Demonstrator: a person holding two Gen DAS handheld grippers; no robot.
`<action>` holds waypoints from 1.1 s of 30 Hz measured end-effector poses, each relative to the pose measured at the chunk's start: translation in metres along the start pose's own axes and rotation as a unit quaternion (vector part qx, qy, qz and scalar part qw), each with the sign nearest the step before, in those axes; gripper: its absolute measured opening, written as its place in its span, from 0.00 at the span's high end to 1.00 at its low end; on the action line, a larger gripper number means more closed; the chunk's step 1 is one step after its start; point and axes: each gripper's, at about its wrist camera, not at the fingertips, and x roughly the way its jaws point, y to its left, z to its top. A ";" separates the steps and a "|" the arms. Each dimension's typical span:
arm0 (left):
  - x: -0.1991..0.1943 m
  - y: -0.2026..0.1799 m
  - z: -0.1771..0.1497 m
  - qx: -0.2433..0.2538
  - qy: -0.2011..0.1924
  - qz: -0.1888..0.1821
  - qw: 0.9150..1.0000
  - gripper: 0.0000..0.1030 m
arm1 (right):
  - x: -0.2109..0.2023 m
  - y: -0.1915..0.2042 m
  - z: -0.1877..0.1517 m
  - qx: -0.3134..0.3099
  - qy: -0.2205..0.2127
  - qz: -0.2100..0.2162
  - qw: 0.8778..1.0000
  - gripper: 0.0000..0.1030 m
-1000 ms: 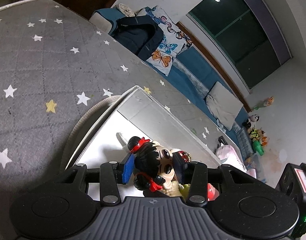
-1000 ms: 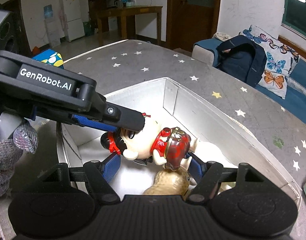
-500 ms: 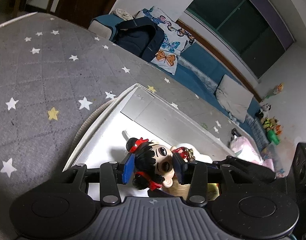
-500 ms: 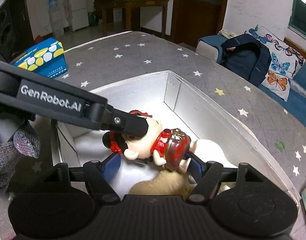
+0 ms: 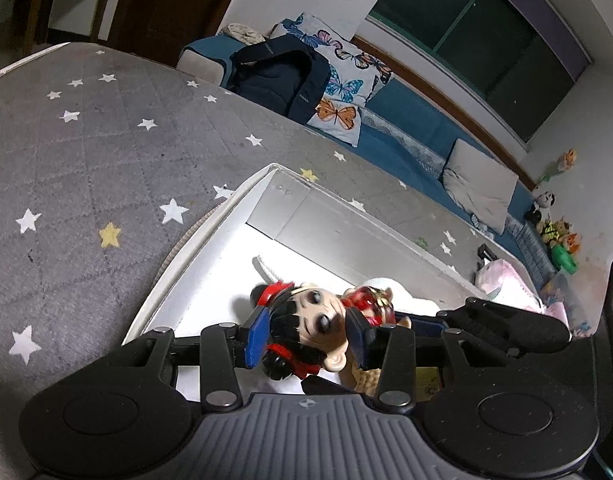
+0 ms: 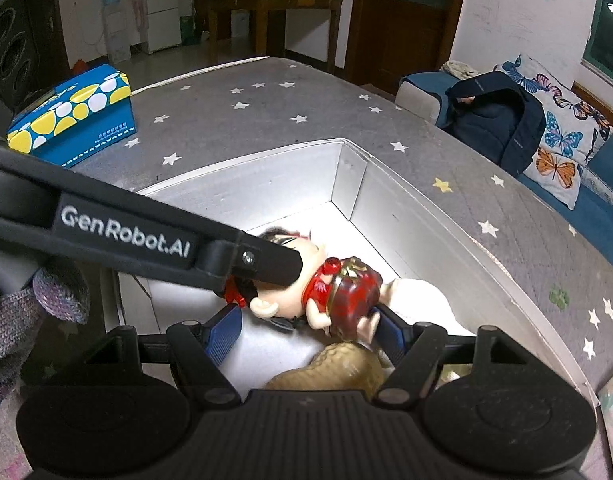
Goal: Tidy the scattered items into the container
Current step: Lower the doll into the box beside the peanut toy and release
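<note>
A doll with black hair, red bows and a red dress (image 5: 306, 320) hangs over the open white box (image 5: 290, 204). My left gripper (image 5: 304, 338) is shut on the doll's head. In the right wrist view the doll (image 6: 326, 292) lies sideways above the box floor (image 6: 266, 344). My right gripper (image 6: 306, 328) is open, its blue pads wide apart, with the right pad against the doll's skirt. The left gripper's black finger (image 6: 262, 260) crosses that view over the doll's head. A tan peanut-shaped toy (image 6: 338, 368) lies in the box below the doll.
The box sits on a grey star-patterned mattress (image 6: 266, 108). A blue and yellow tissue box (image 6: 72, 116) stands at the far left. A dark backpack (image 6: 494, 116) and butterfly pillow (image 6: 558, 136) lie beyond. A white soft item (image 5: 390, 292) lies in the box.
Both grippers and the doll have drawn back and risen slightly over the box. The left gripper keeps its hold on the head; the right stays open.
</note>
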 end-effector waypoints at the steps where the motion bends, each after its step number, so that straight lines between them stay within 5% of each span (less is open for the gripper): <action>1: 0.000 -0.001 0.000 0.002 -0.001 0.002 1.000 0.57 | 0.000 0.001 0.000 -0.001 0.000 -0.001 1.000 0.28; 33: -0.006 -0.007 -0.004 0.019 0.002 0.004 1.000 0.57 | -0.020 0.004 -0.005 0.006 -0.022 -0.020 1.000 0.28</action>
